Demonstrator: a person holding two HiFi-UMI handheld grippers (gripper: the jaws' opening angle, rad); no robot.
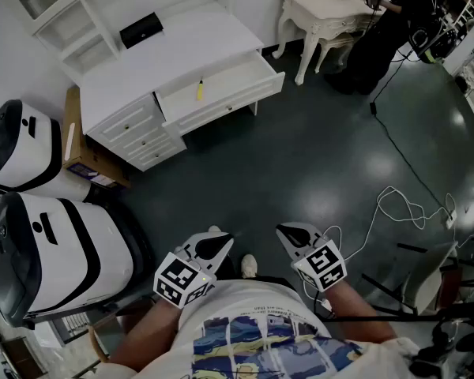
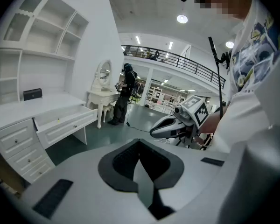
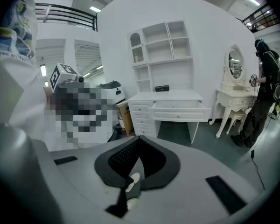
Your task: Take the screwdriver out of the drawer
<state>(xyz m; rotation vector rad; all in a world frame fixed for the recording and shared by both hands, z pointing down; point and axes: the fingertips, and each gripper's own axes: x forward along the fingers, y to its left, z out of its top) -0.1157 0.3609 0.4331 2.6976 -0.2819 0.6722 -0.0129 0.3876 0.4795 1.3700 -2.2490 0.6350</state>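
Both my tongs are near my body. The left tongs (image 1: 223, 241) and the right tongs (image 1: 283, 230) are pressed together and hold nothing. Far across the dark floor (image 1: 300, 148), the white drawer (image 1: 245, 91) is open. The yellow screwdriver (image 1: 199, 90) lies inside, ahead and a bit left, pointing away from me. I think the left tongs are nearer.

Open floor (image 1: 300, 156) gives a straight path to the pulled-out drawer (image 1: 229, 99). White machines (image 1: 63, 251) and cardboard box (image 1: 73, 133) block left; cable (image 1: 379, 202) trails right.
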